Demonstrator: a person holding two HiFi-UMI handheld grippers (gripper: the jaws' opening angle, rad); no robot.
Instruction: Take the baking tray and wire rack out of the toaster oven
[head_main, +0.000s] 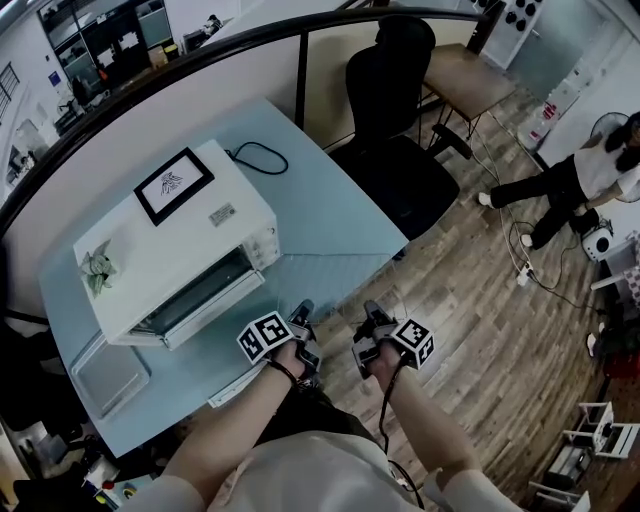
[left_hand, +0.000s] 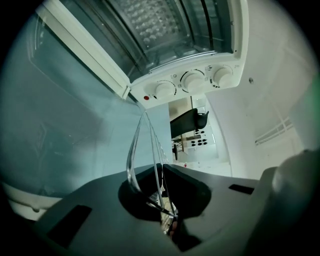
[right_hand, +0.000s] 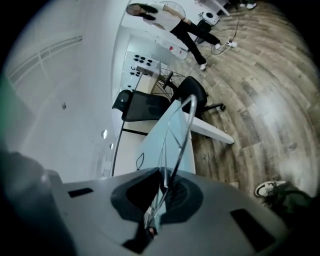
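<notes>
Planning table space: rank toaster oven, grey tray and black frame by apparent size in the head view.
Largest: toaster oven. Then grey tray and black frame, which look alike; the frame sits nearer the camera, so unranked.

Black chair (head_main: 395, 90) behind table (head_main: 330, 250); person (head_main: 590, 170) on wood floor (head_main: 480, 300)

We saw soft, even room light. The brown wooden plank floor (right_hand: 260, 97) showed pale glare. Both gripper views bulged like a fisheye, with black corners and blur up close.
</notes>
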